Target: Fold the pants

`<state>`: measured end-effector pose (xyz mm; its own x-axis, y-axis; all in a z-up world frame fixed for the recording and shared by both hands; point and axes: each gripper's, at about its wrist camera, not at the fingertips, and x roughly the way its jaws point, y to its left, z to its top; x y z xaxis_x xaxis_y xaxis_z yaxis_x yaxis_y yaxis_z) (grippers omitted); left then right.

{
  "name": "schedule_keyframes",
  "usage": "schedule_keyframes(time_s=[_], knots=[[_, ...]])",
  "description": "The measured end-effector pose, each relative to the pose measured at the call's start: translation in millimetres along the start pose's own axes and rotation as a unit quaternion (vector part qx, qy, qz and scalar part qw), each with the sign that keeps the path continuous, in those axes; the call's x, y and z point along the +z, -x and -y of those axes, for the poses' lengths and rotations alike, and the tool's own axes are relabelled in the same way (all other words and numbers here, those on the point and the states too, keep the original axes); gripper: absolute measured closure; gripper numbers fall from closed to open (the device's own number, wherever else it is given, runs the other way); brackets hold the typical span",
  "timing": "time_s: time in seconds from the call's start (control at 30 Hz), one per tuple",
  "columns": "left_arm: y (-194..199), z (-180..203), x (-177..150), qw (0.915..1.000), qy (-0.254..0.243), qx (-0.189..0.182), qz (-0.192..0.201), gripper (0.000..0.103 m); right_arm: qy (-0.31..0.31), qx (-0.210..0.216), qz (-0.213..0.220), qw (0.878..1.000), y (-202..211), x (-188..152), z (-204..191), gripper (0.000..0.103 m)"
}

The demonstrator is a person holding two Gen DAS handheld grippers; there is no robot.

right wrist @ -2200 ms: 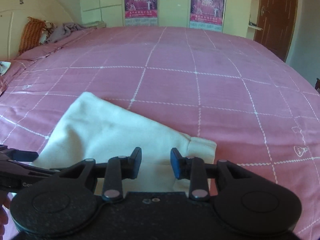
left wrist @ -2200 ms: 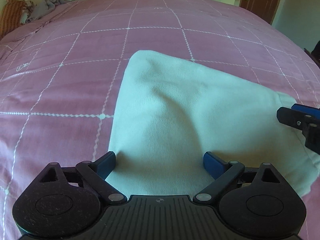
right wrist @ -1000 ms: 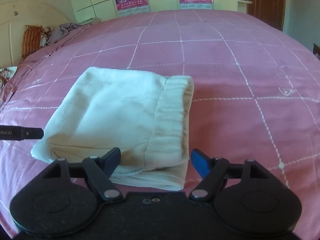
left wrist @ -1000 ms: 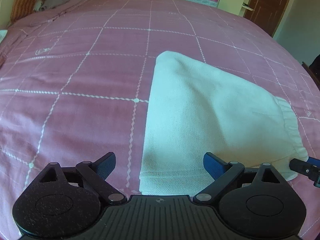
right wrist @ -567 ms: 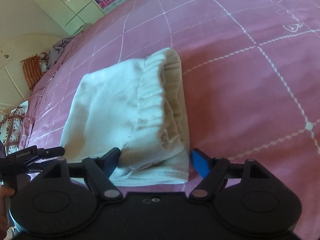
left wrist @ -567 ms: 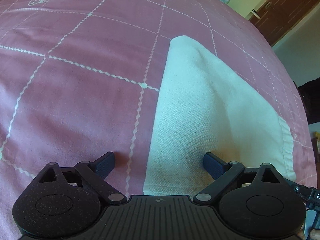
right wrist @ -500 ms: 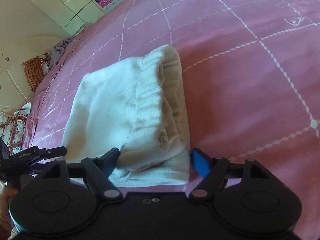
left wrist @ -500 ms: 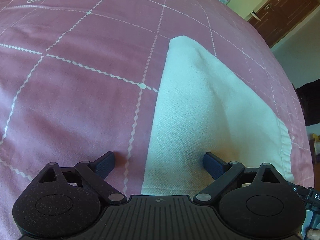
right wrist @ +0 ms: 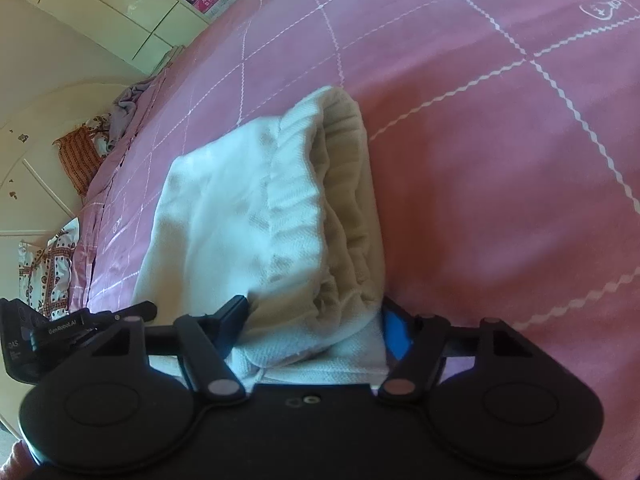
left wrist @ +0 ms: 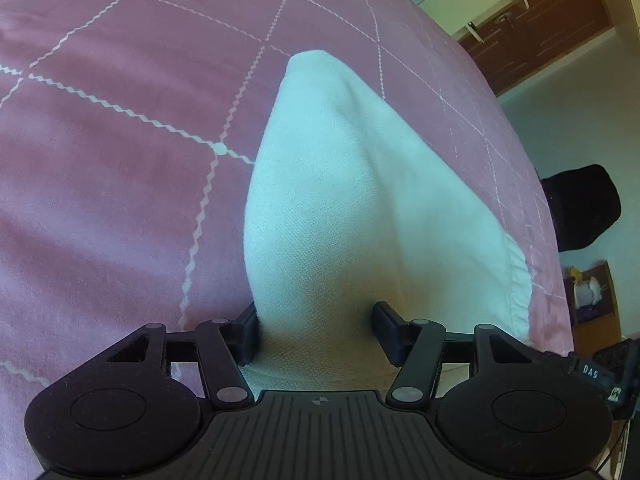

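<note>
The white pants [left wrist: 344,200] lie folded into a thick bundle on the pink bed; the right wrist view shows them [right wrist: 248,208] with the ribbed waistband on the right side. My left gripper [left wrist: 314,328] is closed onto the near edge of the bundle, which bulges up between the fingers. My right gripper [right wrist: 314,320] is closed onto the near waistband corner, with the layered cloth squeezed between its fingers. The left gripper's body [right wrist: 52,332] shows at the left of the right wrist view.
The pink bedspread [left wrist: 120,120] with white grid lines spreads all around. Pillows and crumpled clothes [right wrist: 100,136] lie at the bed's far end by a cream wardrobe. A brown door [left wrist: 536,36] and a dark object [left wrist: 580,208] stand beyond the bed's right edge.
Both grippers have narrowed from wide open onto the near edge of the pants. The bundle's near edge is now bunched and raised between the fingers.
</note>
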<state>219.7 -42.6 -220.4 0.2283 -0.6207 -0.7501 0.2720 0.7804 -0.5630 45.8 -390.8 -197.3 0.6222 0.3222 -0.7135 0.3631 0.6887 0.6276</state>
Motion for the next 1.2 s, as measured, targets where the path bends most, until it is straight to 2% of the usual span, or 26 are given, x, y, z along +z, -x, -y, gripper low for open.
schedule_keyframes(time_s=[0.13,0.2,0.27,0.3,0.33,0.37,0.4,0.47,0.6,0.7,0.77,0.83,1.0,1.07,1.2], knots=[[-8.7,9.7,4.3,1.0000,-0.002,0.000,-0.004,0.025,-0.015,0.014,0.003,1.000,-7.9,5.7,5.9,0.027],[-13.4,25.4,0.8,0.9996,-0.022,0.015,-0.003,0.025,-0.016,0.013,0.008,1.000,-14.2,7.8,1.8,0.028],[-10.7,32.9,-3.4,0.9992,-0.034,0.023,0.000,0.032,-0.005,0.003,0.011,1.000,-19.2,8.9,-4.4,0.035],[-5.1,33.2,-3.7,0.9993,-0.033,0.017,0.001,0.044,-0.007,-0.002,0.008,1.000,-18.2,8.6,-6.4,0.048],[0.6,31.1,-3.5,0.9996,-0.029,0.005,0.003,0.050,-0.013,0.005,0.006,1.000,-13.7,7.9,-7.4,0.051],[5.8,25.5,-2.4,0.9997,-0.021,-0.012,0.006,0.051,-0.006,0.015,0.011,1.000,-5.9,6.8,-10.5,0.055],[6.8,19.9,-0.6,0.9998,-0.011,-0.019,0.003,0.051,0.008,0.018,0.013,1.000,0.0,5.9,-14.6,0.055],[-0.9,13.5,1.7,0.9999,-0.003,-0.009,-0.005,0.051,0.013,0.017,-0.002,1.000,-3.0,8.6,-14.4,0.054],[-13.6,12.9,0.3,0.9998,0.009,-0.011,0.010,0.042,-0.006,0.011,-0.012,1.000,-20.3,12.1,-7.8,0.044],[-18.5,26.1,-2.2,0.9997,0.003,0.015,0.021,0.039,0.004,-0.002,0.003,1.000,-26.4,8.0,-14.2,0.046],[-15.3,34.4,-4.8,0.9992,-0.009,0.029,0.028,0.046,0.012,-0.019,0.008,1.000,-26.7,6.7,-19.9,0.049],[-4.3,33.8,-3.5,0.9991,0.003,0.017,0.039,0.058,0.009,-0.027,0.015,0.999,-20.4,4.7,-24.9,0.053],[21.0,47.0,5.0,0.9974,0.004,-0.007,0.072,0.062,0.006,0.023,0.043,0.999,3.1,8.7,-41.5,0.058],[33.3,55.1,8.4,0.9958,0.004,-0.019,0.089,0.062,0.001,0.056,0.052,0.997,12.0,15.4,-48.5,0.058],[60.5,62.4,26.7,0.9904,0.021,-0.048,0.128,0.062,0.017,0.081,0.070,0.994,28.7,29.0,-65.6,0.058]])
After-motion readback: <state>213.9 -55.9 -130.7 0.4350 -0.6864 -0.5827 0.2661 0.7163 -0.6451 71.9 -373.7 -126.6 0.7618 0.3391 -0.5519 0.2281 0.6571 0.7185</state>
